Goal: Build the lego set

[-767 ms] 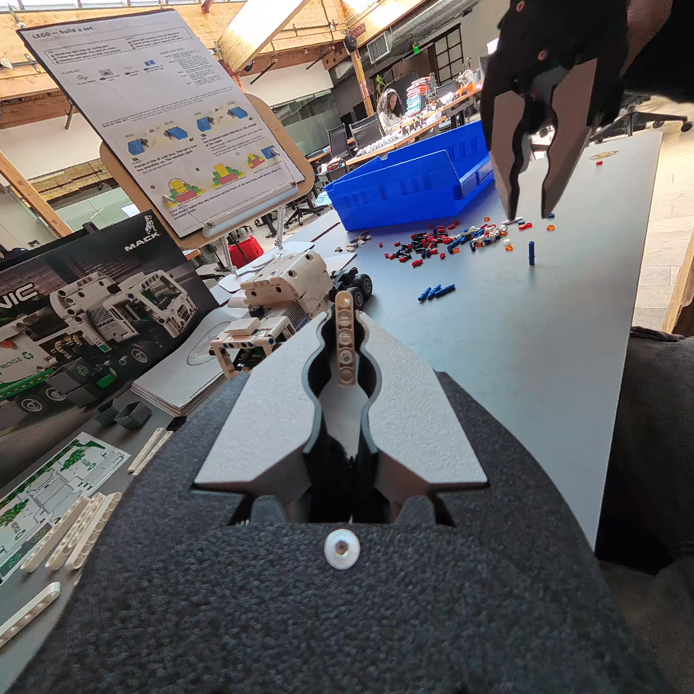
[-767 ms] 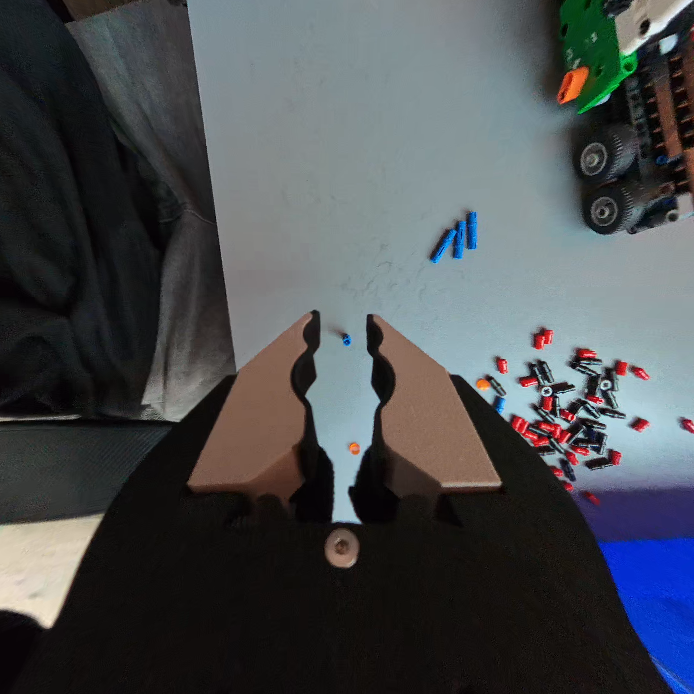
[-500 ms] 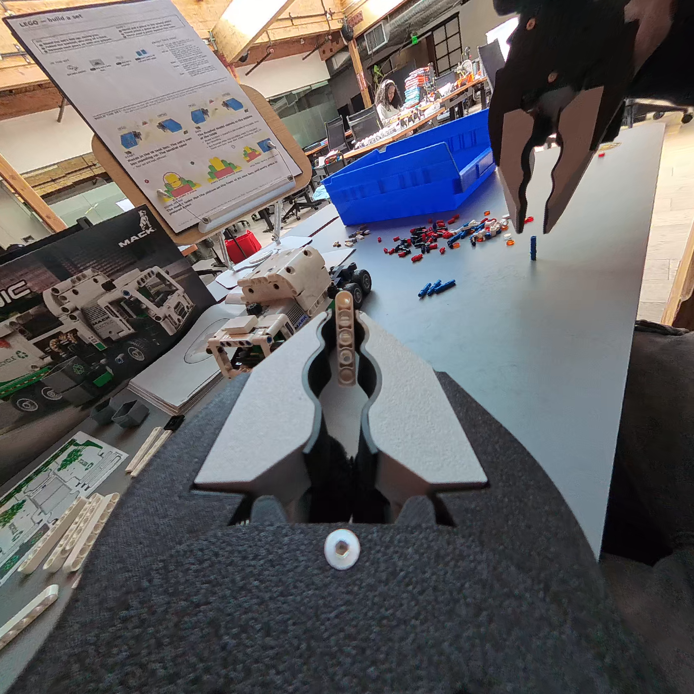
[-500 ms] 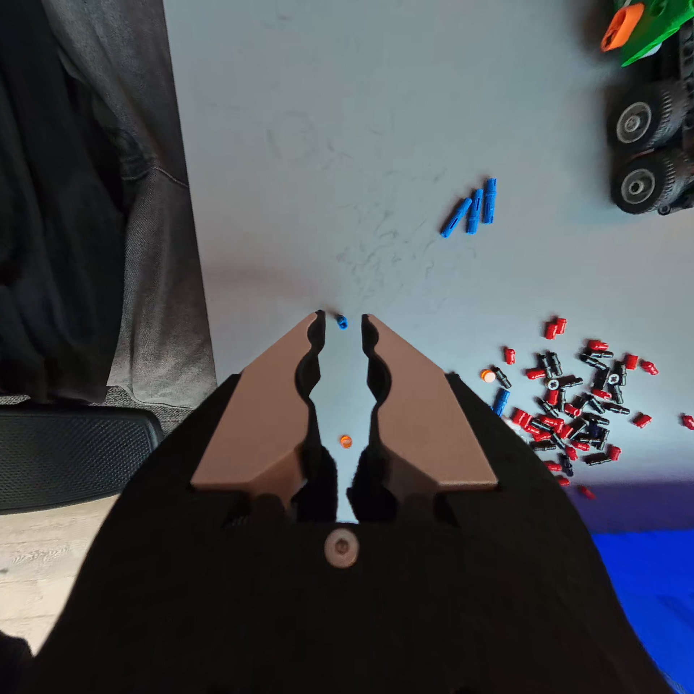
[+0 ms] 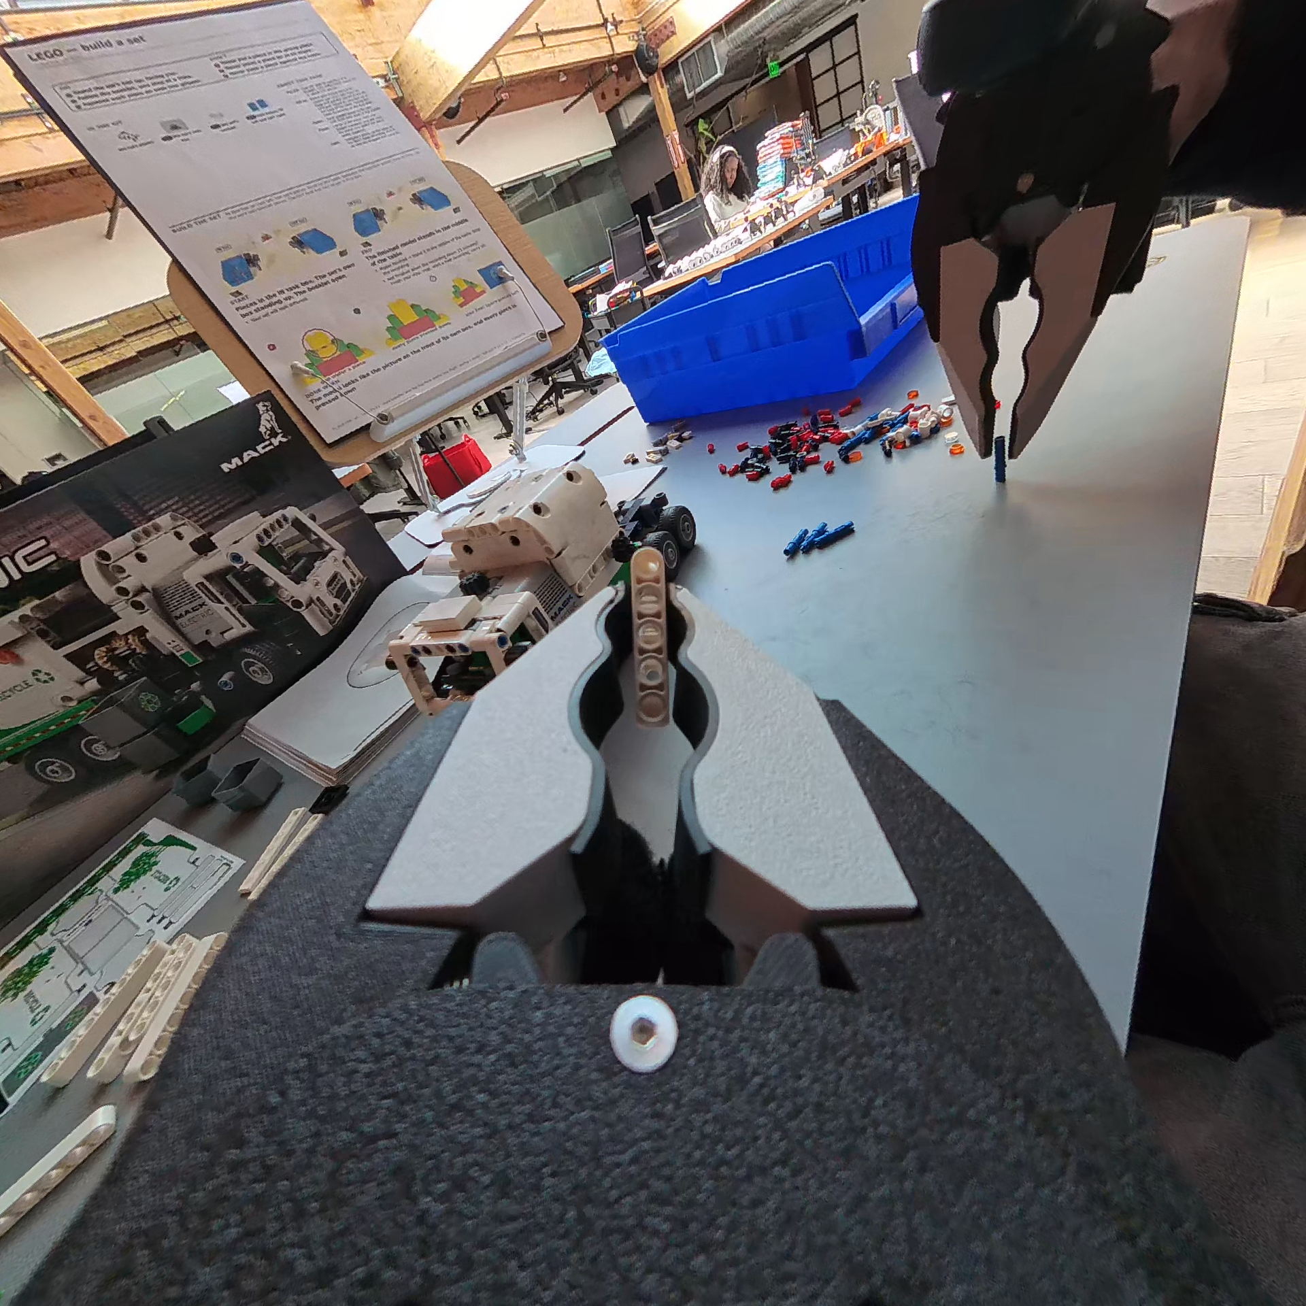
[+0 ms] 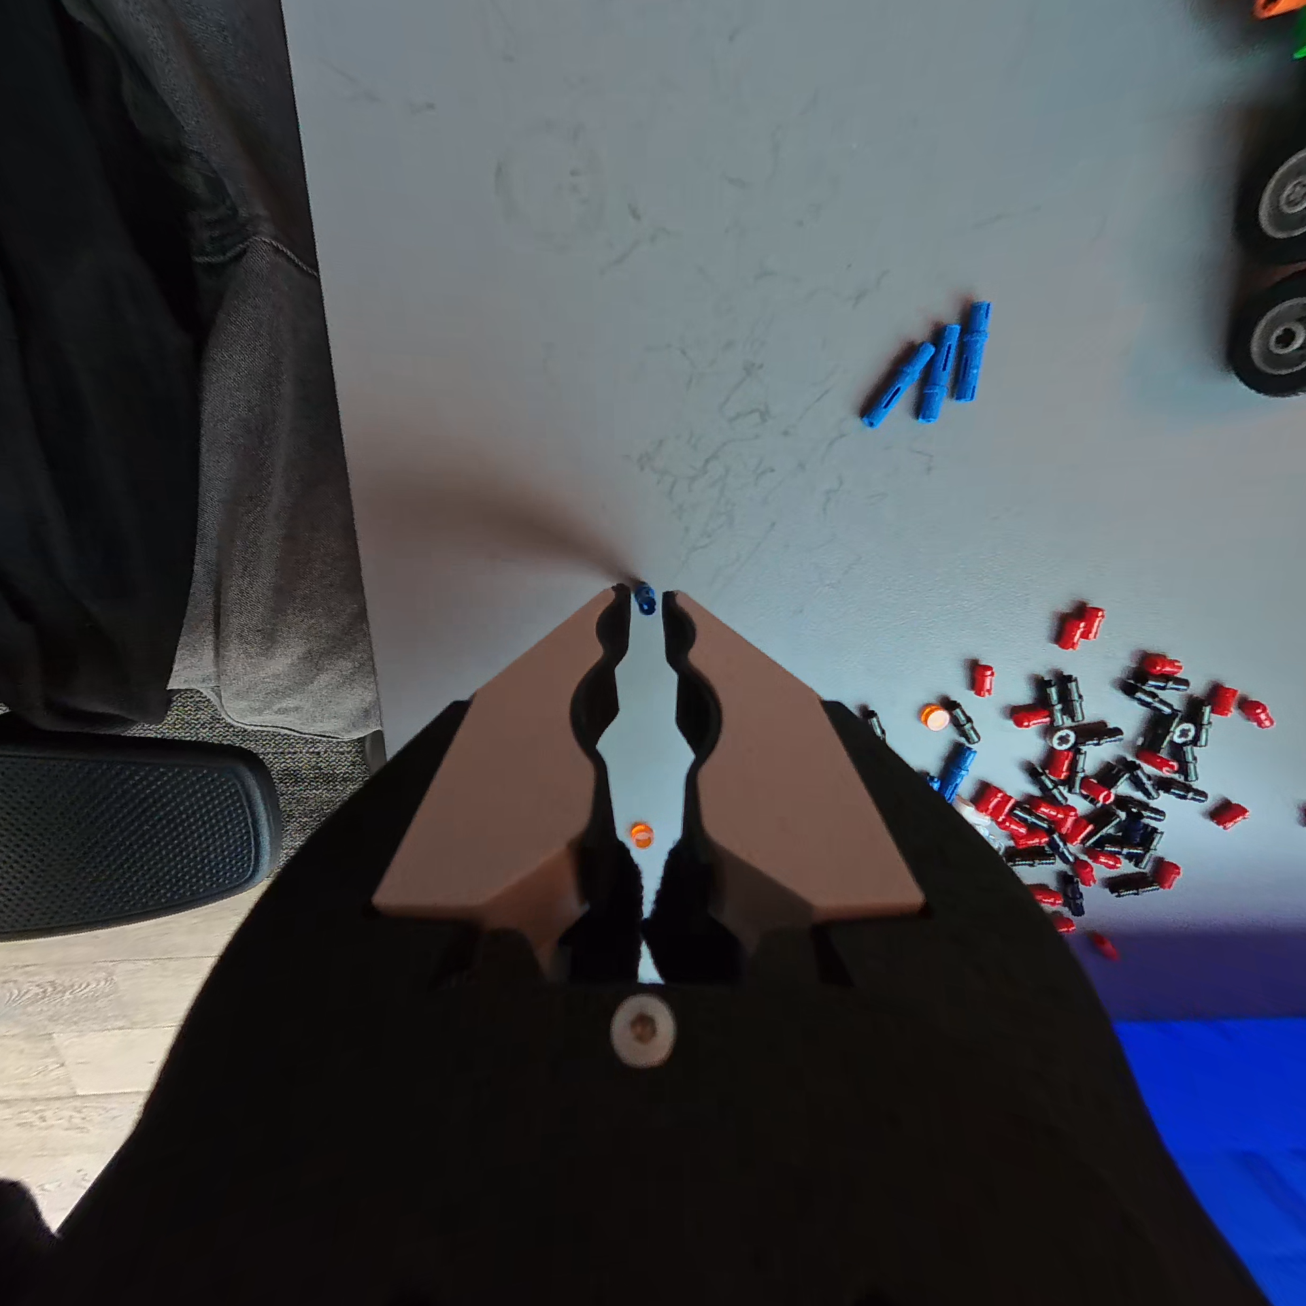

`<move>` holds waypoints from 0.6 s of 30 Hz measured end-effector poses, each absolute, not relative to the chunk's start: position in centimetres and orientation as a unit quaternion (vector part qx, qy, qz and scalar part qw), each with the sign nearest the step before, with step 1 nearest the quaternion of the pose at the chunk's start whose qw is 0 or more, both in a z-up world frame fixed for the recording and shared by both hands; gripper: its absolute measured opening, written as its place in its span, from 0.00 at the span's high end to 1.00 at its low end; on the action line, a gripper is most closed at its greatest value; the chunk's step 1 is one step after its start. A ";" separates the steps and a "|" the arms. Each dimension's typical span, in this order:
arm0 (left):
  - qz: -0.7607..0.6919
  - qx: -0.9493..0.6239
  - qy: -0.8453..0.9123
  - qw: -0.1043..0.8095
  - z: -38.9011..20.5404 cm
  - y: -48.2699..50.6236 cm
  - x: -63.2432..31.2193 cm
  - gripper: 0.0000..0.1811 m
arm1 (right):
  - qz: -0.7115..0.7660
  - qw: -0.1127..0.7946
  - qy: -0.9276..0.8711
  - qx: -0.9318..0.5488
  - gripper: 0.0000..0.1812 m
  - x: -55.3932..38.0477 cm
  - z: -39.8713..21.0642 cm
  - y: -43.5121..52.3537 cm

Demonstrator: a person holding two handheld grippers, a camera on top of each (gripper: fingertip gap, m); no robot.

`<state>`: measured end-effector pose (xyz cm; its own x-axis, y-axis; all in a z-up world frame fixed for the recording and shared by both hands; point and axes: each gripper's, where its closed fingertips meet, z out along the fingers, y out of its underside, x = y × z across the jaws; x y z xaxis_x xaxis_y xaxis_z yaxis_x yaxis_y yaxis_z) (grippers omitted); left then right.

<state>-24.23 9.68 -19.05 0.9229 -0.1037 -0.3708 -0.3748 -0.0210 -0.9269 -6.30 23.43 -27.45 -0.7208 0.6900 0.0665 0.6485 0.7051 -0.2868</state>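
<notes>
My left gripper (image 5: 646,590) is shut on a tan beam with holes (image 5: 649,636) and holds it upright above the grey table (image 5: 989,742), in front of the white truck model (image 5: 537,537). My right gripper (image 6: 644,593) points down at the table, its jaws slightly apart on either side of a small blue pin (image 6: 643,597) that stands upright. Thin gaps show between the pin and the fingertips. In the left wrist view the right gripper (image 5: 998,449) straddles the top of that pin (image 5: 1000,463), which rests on the table.
Three blue pins (image 6: 933,367) lie together, also in the left wrist view (image 5: 820,537). A pile of red and black pins (image 6: 1088,777) lies near a blue bin (image 5: 763,339). An orange stud (image 6: 642,835) lies under my right gripper. The set's box (image 5: 141,565), an instruction stand (image 5: 283,212) and white beams (image 5: 141,989) are on the left. The gap from one gripper's tips to the other's is roughly 25 centimetres.
My right gripper has come down onto the upright blue pin and its jaws have narrowed around it. My left gripper has stayed put with the tan beam.
</notes>
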 end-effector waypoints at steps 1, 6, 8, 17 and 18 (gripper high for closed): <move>0.100 -0.707 0.169 0.679 -19.0 9.7 -24.2 0.97 | 0.124 0.082 -0.920 -0.363 0.96 -6.3 -27.5 23.3; 0.102 -0.708 0.170 0.678 -19.1 9.7 -24.2 0.97 | 0.121 0.072 -0.921 -0.363 0.98 -6.2 -27.9 23.3; 0.102 -0.708 0.170 0.678 -19.1 9.7 -24.2 0.97 | 0.112 0.081 -0.921 -0.364 0.98 -6.2 -27.8 23.6; 0.104 -0.704 0.168 0.682 -18.9 9.7 -24.3 0.97 | 0.330 0.285 -0.837 -0.332 0.98 -11.4 -17.7 17.9; 0.105 -0.703 0.169 0.683 -18.8 9.7 -24.2 0.97 | 0.393 0.300 -0.808 -0.320 0.98 -11.9 -16.0 16.4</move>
<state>-24.18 9.72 -18.85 0.9207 -0.0943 -0.3786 -0.3811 -0.0092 -0.9245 -11.92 16.42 -16.02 -0.6151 0.7530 0.2339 0.2818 0.4870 -0.8267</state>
